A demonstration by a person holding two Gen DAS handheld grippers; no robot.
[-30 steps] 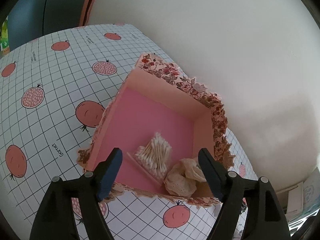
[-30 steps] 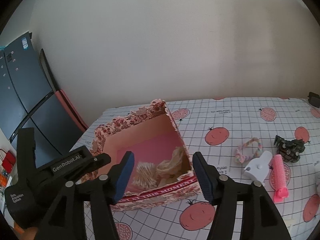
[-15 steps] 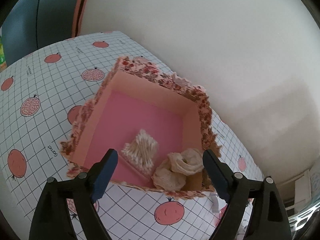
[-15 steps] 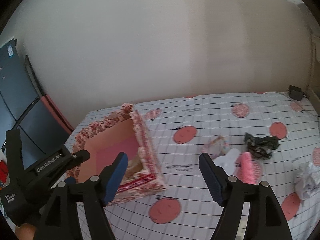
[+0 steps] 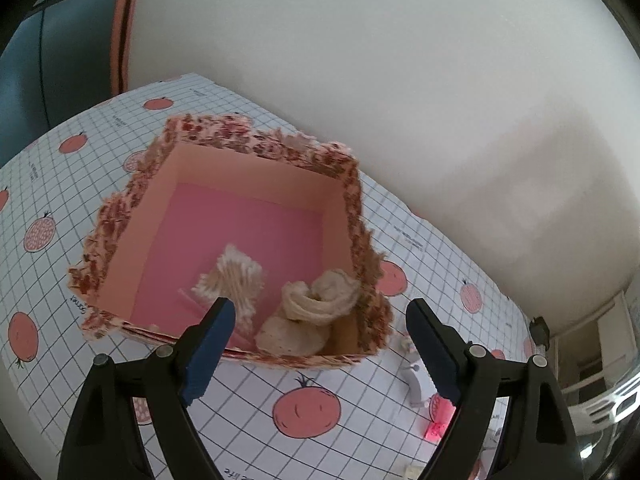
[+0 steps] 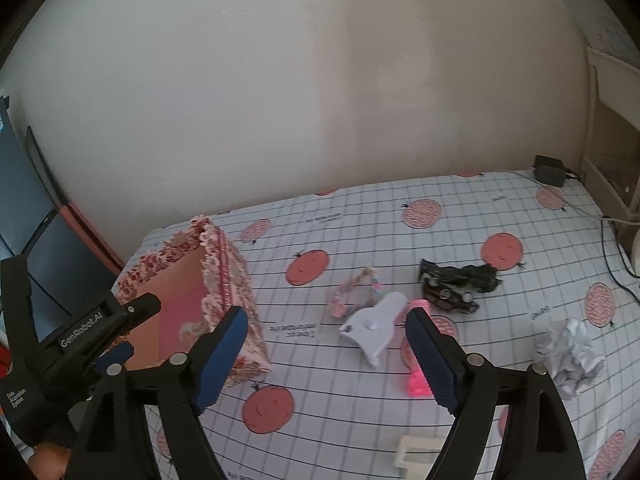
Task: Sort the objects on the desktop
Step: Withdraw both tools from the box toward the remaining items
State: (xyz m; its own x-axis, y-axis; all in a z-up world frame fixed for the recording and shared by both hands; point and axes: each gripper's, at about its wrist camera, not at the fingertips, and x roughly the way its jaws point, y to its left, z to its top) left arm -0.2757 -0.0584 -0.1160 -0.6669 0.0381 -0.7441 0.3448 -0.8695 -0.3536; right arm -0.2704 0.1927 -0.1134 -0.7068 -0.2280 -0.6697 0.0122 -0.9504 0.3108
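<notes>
The left gripper (image 5: pixel 320 344) hangs wide and empty over the floral box (image 5: pixel 352 208) near the tabletop's left rear corner, while the right gripper (image 6: pixel 326 356), jaws opening and empty, hovers above the white clip (image 6: pixel 374 328) mid-table.

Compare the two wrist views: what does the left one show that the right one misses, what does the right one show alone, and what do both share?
Left only: the cotton swabs and cream scrunchies on the box floor.

Right only: the crumpled paper, black hair clips, braided hair tie and the left hand-held gripper.

Both: the floral box, white clip, pink roller and pomegranate tablecloth.
</notes>
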